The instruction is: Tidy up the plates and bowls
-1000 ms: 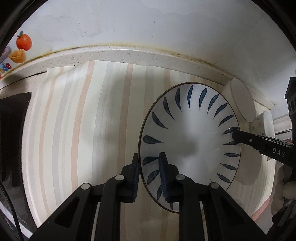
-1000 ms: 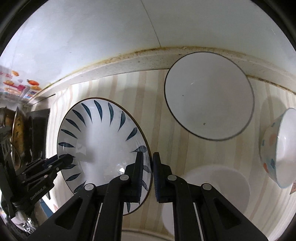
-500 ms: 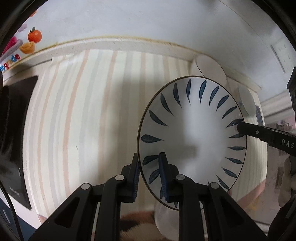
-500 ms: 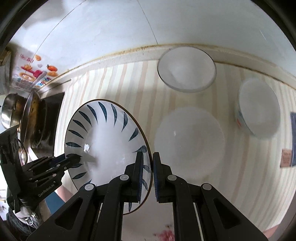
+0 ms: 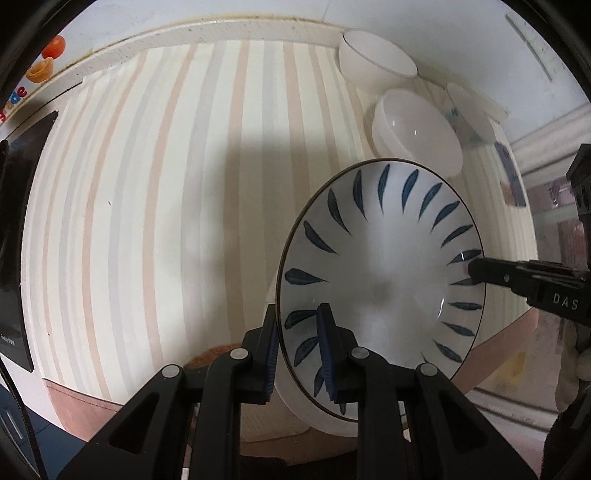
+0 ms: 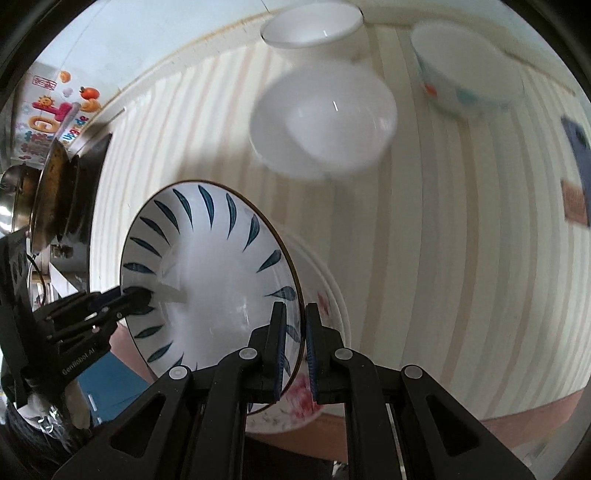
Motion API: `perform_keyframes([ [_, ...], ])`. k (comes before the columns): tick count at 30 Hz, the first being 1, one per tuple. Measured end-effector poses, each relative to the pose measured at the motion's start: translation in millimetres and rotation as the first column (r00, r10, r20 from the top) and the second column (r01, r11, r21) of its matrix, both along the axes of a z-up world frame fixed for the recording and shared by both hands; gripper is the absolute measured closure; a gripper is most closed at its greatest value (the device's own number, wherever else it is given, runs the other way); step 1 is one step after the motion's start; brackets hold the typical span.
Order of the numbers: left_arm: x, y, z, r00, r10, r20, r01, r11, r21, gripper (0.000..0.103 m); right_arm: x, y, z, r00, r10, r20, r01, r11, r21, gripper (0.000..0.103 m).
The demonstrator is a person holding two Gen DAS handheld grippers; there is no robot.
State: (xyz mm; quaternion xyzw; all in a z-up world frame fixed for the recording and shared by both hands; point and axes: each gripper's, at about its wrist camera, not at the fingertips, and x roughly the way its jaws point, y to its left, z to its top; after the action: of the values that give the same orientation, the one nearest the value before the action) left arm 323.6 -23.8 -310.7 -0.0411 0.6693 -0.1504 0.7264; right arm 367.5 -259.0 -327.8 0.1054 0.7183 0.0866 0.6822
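A white plate with blue leaf marks [image 5: 384,273] [image 6: 210,280] hangs above the striped table, held by both grippers. My left gripper [image 5: 297,336] is shut on its near-left rim, and shows in the right wrist view [image 6: 138,297] at the plate's left edge. My right gripper [image 6: 295,332] is shut on the opposite rim, seen in the left wrist view [image 5: 476,269] at the plate's right edge. Under the held plate lies a white plate with red flowers [image 6: 325,354] [image 5: 314,417]. Beyond stand a wide white bowl [image 6: 325,118] [image 5: 417,133], a second white bowl [image 6: 310,26] [image 5: 376,59] and a patterned bowl [image 6: 469,77] [image 5: 469,110].
The striped cloth [image 5: 166,203] covers the table up to a pale wall edge [image 5: 221,29]. A black slab [image 5: 14,240] lies at the left. A pan and pot [image 6: 44,184] stand at the left in the right wrist view. A blue card [image 6: 576,140] lies at the right.
Both grippers have carried the leaf plate back toward the table's near edge, over the flowered plate. The bowls now lie farther away in both views.
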Motion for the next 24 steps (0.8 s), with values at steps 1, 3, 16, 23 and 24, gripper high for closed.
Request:
perform_keyframes([
  [1,-1.2,-1.4,-1.5,1.0,-0.001,0.001,0.001,1.0,0.006,0.086,-4.7,-1.6,-4.2,1.0,-0.005,-0.009,0.006,1.0,0.006,0.092],
  [3,-5.0,-5.7,-6.0,1.0,-0.004,-0.003,0.004,1.0,0.018,0.086,-14.3,-3.9,-13.7,1.0,-0.013,-0.028,0.013,1.0,0.012,0.091],
  [16,-4.1,-22.8,-19.9,1.0,-0.007,0.005,0.006,0.998,0.068,0.086,-19.9,-10.4,-38.5,0.997,-0.04,-0.059,0.043,0.998,0.035,0.091],
  [23,-7.8,-29.4,-21.0,1.0,0.012,0.013,-0.013,0.997,0.078,0.086,-20.3,-10.7,-37.6,0.998,-0.045,-0.055,0.047,0.998,0.038,0.091],
  [24,-8.9,-28.0,-20.4,1.0,0.014,0.012,-0.015,0.997,0.077,0.086,-20.4,-10.5,-37.4,0.998,-0.041,-0.052,0.043,0.998,0.037,0.09],
])
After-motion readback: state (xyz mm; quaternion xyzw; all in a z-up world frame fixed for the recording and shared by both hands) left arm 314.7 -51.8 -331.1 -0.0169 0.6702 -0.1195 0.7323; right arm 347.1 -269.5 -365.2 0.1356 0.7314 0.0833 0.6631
